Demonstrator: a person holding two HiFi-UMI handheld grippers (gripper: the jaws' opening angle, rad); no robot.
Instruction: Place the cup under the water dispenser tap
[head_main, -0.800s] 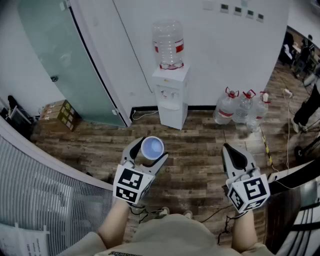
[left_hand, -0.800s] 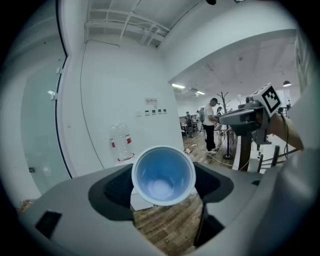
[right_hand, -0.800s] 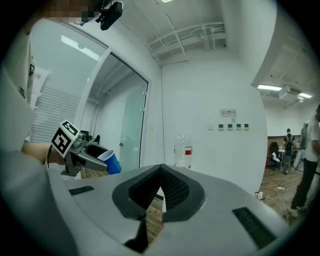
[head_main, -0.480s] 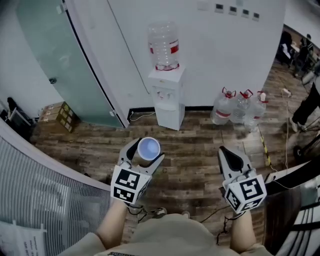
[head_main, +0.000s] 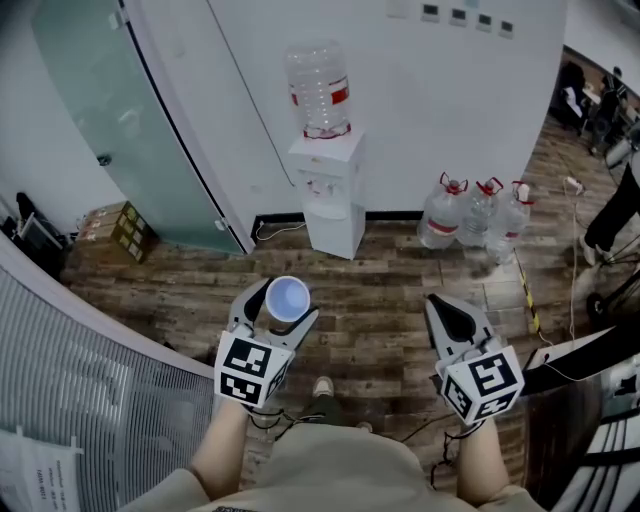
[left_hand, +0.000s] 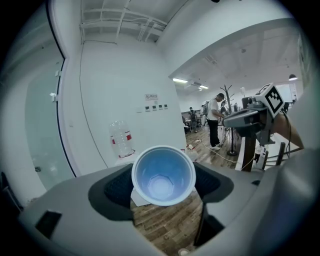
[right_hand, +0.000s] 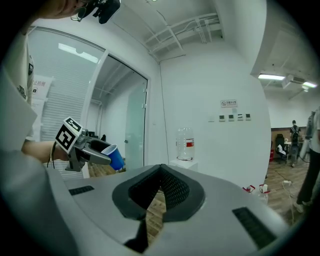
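A blue plastic cup (head_main: 287, 298) sits upright between the fingers of my left gripper (head_main: 282, 306), which is shut on it; the cup's inside is empty. In the left gripper view the cup (left_hand: 163, 175) fills the gap between the jaws. The white water dispenser (head_main: 327, 205), with a clear bottle (head_main: 318, 88) on top, stands against the far wall, well ahead of both grippers. My right gripper (head_main: 442, 306) is held level to the right, shut with nothing in it. The right gripper view shows the cup (right_hand: 115, 156) at the left and the dispenser (right_hand: 184, 162) ahead.
Three large water jugs (head_main: 478, 215) stand on the wooden floor right of the dispenser. A glass door (head_main: 130, 120) and a cardboard box (head_main: 120, 228) are at the left. A person (head_main: 618, 210) stands at the far right, and cables lie on the floor there.
Both grippers have drifted slightly left and down in the head view, the cup still held. The dispenser has shifted a little left, and a shoe has appeared between the grippers.
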